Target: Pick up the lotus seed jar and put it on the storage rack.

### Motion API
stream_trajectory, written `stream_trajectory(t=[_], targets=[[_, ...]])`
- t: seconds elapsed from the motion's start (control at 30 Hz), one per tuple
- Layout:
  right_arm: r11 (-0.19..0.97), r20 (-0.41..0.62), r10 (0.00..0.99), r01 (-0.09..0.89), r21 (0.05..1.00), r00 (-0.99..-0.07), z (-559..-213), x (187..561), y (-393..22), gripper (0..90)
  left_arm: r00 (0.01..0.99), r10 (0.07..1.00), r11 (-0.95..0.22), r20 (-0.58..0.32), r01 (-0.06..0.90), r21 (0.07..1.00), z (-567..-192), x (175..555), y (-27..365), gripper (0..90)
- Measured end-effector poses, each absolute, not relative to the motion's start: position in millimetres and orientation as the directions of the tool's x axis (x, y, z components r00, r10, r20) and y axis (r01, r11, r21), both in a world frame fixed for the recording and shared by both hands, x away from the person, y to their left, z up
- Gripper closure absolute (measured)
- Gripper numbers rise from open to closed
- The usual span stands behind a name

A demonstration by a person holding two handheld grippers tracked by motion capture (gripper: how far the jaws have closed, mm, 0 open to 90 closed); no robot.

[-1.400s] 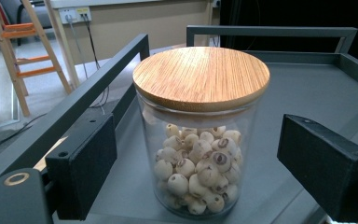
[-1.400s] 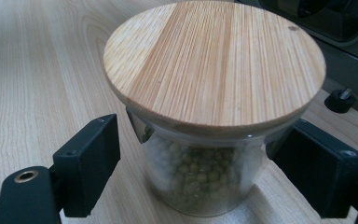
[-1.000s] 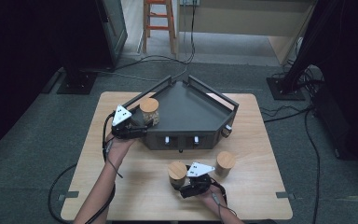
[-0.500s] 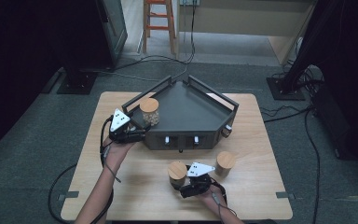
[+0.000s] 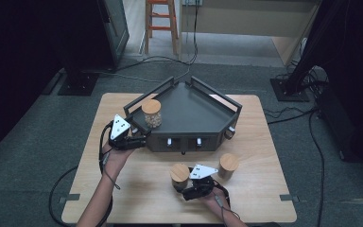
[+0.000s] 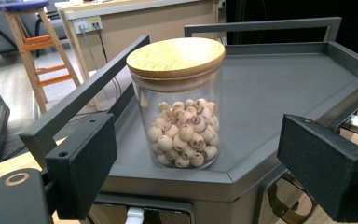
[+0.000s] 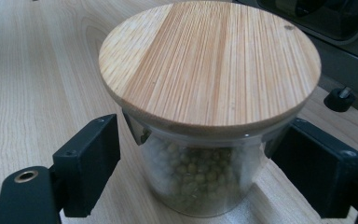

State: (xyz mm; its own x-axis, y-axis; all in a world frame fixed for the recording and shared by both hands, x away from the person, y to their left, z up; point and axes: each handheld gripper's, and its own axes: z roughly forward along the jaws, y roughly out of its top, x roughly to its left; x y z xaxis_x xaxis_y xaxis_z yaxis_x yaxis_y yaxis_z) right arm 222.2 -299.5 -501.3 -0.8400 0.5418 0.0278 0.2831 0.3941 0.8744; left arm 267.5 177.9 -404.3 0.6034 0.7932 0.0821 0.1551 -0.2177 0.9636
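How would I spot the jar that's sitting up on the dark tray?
Find the wooden table, then the dark, five-sided metal tray on its far half. The jar stands at the tray's near left corner: clear glass, round wooden lid, pale round beads inside. The other two jars stand on the bare tabletop, not the tray.

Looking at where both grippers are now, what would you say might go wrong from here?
1. The glass jar of pale round seeds with a bamboo lid stands near the front edge of the dark grey metal tray; a nudge from the open left gripper might tip it off.
2. The right gripper straddles the glass jar of green beans; whether its fingers press is unclear, so lifting may let it slip.
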Motion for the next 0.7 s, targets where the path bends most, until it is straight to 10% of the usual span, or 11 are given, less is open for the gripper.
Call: stream_trajectory(t=[0.7], targets=[[0.395,0.029,0.543,0.286,0.873,-0.839,-501,222,-299,15.7,0.6,0.795,-0.218,0.09,0.144,0.965,-409,251,183,11.7]])
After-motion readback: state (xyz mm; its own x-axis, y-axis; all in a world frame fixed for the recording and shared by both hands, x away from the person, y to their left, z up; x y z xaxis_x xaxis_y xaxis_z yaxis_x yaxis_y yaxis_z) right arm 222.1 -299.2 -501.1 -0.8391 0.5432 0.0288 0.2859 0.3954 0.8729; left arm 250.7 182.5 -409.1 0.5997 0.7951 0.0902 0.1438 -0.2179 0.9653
